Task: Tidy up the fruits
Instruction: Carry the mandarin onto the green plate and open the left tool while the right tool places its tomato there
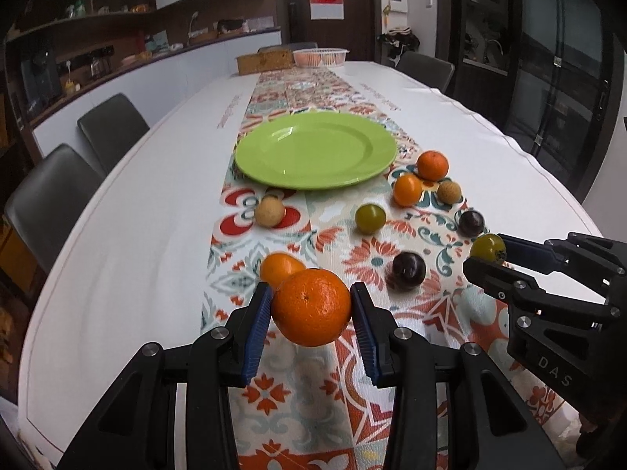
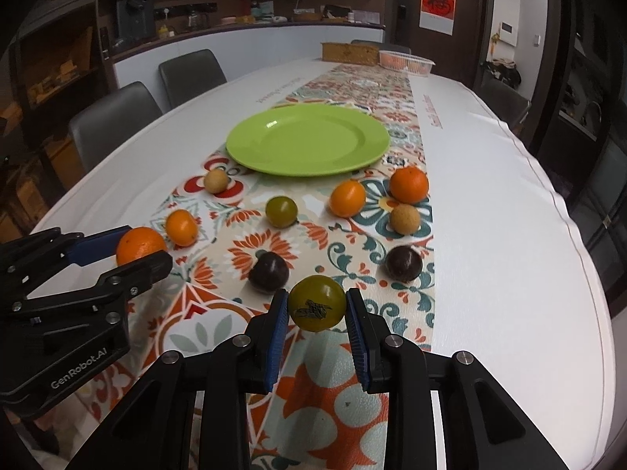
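Observation:
My left gripper is shut on a large orange, held just above the patterned runner; from the right wrist view that gripper and orange show at the left. My right gripper is shut on a green tomato with a dark stem scar; in the left wrist view it grips the same tomato. An empty green plate lies farther along the runner. Loose fruit lies between: small oranges, another green tomato, dark plums, tan longans.
A long white table carries the floral runner. At its far end stand a white basket and a brown box. Grey chairs line the left side.

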{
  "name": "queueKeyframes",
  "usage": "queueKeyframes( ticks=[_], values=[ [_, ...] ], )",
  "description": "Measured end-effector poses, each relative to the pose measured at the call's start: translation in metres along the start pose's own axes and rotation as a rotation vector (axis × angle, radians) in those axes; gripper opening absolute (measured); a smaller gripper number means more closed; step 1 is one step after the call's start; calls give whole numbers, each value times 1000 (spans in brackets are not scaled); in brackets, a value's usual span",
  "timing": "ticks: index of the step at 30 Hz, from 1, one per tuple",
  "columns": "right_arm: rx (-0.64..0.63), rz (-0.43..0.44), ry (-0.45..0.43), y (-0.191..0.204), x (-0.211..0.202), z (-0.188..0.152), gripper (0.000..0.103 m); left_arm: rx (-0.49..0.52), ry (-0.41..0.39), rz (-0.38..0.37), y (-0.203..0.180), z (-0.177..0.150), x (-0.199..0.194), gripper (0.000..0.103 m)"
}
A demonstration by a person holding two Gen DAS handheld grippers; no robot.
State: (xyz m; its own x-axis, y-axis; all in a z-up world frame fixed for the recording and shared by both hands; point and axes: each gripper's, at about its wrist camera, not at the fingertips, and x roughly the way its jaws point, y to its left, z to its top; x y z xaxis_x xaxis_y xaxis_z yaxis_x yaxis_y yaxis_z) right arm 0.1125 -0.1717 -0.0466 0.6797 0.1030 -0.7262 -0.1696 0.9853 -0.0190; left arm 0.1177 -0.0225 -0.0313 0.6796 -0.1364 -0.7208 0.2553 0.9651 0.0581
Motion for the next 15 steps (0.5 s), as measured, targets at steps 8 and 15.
queueKeyframes(
  ticks=[8,15],
  values=[
    [-19,19,-59,1,-15,17,30,2,-39,-13,1,17,-9,41],
    [-27,41,-84,0,-16,35,30,-8,-60,-27,6,34,-9,41]
  ],
)
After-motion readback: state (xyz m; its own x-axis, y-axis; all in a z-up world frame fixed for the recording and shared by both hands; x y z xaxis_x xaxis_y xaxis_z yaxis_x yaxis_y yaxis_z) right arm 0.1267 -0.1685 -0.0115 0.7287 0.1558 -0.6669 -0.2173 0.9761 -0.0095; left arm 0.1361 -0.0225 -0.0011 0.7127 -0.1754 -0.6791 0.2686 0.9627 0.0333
